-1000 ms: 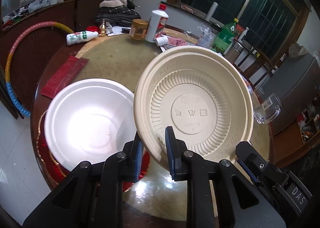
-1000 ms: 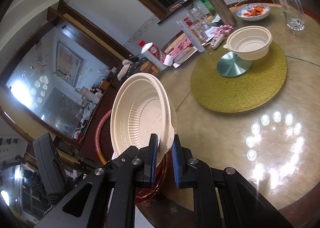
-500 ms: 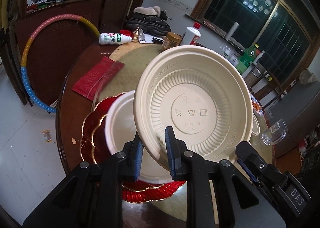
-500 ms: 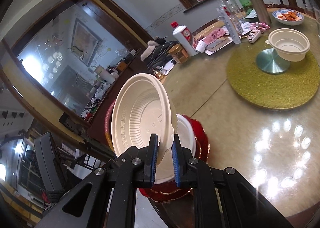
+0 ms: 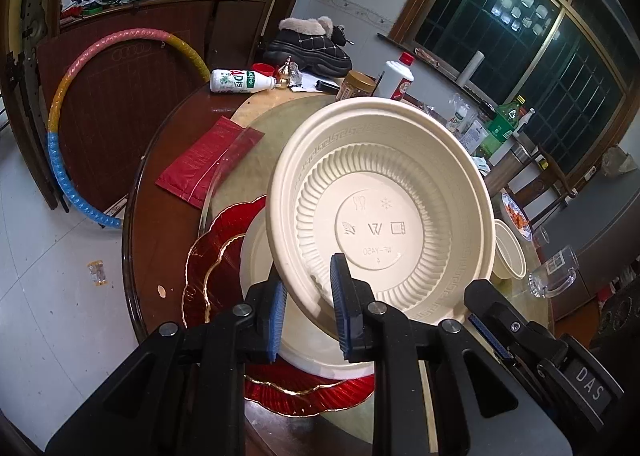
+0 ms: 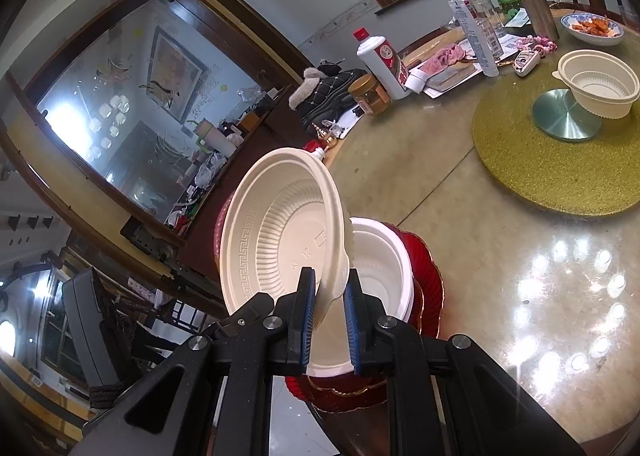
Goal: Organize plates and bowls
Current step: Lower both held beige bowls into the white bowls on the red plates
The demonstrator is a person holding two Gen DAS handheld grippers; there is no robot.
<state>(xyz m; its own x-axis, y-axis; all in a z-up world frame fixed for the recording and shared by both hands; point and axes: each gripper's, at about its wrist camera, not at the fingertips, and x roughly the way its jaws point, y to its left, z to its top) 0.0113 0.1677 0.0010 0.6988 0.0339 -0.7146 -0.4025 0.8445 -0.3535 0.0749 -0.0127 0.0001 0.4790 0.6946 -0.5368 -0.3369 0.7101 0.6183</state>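
worktop [image 6: 460,223]: round, glossy | on it: red plate [image 5: 208,268] at near edge | gold mat [image 6: 560,175] with metal disc [image 6: 560,119] | white bottle [image 6: 382,59] | jar [image 6: 368,93] | red packet [image 5: 196,167]

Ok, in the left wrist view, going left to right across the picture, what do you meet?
Hula hoop → red packet → red plate → held beige bowl → small beige bowl → glass cup.

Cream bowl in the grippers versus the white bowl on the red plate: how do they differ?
The cream bowl is tilted on edge in the air, clamped at its rim by the left gripper and right gripper; the white bowl sits upright on the red plate. Cream is ribbed with a key-pattern rim; white looks plain. Both are round and empty.
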